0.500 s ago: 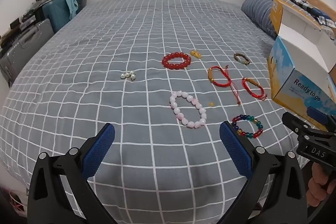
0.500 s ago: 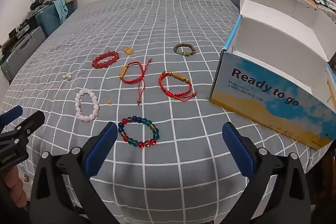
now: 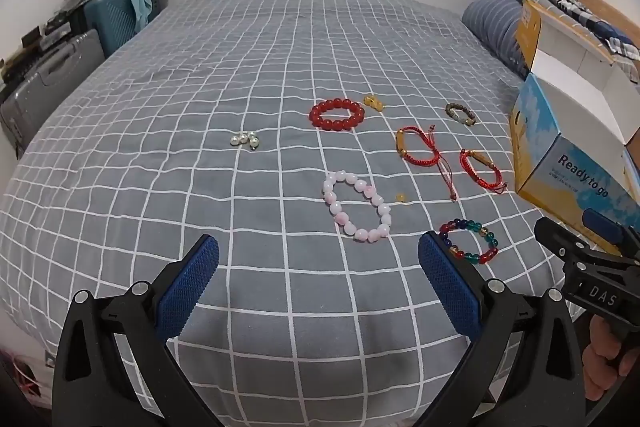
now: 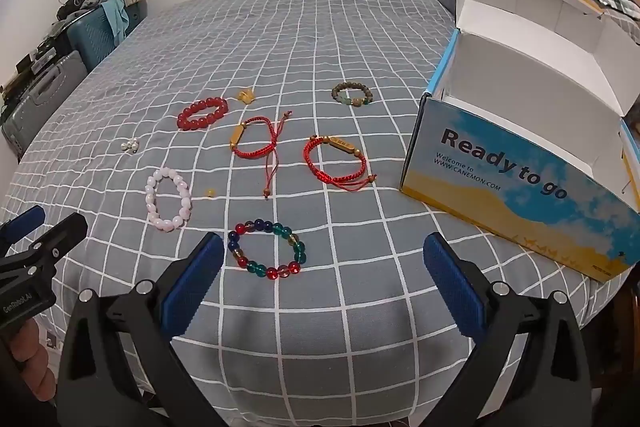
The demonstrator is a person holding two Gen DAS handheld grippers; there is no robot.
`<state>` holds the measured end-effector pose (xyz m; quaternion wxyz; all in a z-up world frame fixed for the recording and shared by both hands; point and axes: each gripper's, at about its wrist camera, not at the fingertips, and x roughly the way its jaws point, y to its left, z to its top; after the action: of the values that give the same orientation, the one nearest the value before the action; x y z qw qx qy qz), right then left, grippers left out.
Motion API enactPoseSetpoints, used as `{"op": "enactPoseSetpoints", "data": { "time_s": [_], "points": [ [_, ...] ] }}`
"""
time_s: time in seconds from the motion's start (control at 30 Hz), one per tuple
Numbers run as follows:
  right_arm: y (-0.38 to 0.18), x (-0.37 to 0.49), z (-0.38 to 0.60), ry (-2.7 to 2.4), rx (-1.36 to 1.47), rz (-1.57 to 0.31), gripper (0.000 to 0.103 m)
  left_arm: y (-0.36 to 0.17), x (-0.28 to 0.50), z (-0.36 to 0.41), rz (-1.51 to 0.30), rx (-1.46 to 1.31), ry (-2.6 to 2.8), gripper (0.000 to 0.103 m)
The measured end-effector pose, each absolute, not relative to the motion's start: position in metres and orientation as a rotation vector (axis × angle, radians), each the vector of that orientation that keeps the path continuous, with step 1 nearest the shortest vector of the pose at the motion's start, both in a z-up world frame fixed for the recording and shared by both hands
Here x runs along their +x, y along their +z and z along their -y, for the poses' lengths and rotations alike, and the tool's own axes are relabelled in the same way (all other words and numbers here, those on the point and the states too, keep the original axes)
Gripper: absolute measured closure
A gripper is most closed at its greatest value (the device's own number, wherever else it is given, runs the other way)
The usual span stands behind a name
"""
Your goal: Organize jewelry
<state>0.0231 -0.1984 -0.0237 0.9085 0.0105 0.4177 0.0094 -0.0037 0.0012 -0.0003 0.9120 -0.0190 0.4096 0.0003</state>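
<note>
Over the bed (image 3: 200, 155), both tongs gape, empty.

Seemingly no visible change anywhere.

Counted on the grey checked bedspread (image 4: 360, 27):
- 4 beaded bracelets: red (image 4: 202, 113), pale pink (image 4: 168, 199), multicoloured glass (image 4: 267, 249), brown-green (image 4: 352, 95)
- 2 red woven cord bracelets (image 4: 256, 141) (image 4: 335, 161)
- 1 cluster of white pearl beads (image 4: 130, 145)
- 2 small amber pieces (image 4: 245, 95) (image 4: 209, 191)
- 1 open printed cardboard box (image 4: 520, 195)
</note>
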Motion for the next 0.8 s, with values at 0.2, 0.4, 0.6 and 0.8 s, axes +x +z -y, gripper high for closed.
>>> {"op": "enactPoseSetpoints", "data": {
  "time_s": [0.2,0.4,0.6,0.8],
  "points": [
    [-0.029,0.024,0.196,0.021,0.021,-0.864,0.007,-0.003,-0.003,-0.002,-0.851,-0.049,-0.009,0.006],
    [-0.032,0.026,0.196,0.019,0.028,-0.870,0.007,-0.005,0.000,0.002,-0.857,-0.052,-0.024,0.006],
    [-0.035,0.029,0.196,0.013,0.033,-0.880,0.007,-0.006,0.004,0.004,-0.864,-0.069,-0.063,0.006],
    [-0.039,0.032,0.197,0.008,0.027,-0.895,0.007,-0.008,0.007,0.007,-0.859,-0.050,-0.063,0.006]
  ]
}}
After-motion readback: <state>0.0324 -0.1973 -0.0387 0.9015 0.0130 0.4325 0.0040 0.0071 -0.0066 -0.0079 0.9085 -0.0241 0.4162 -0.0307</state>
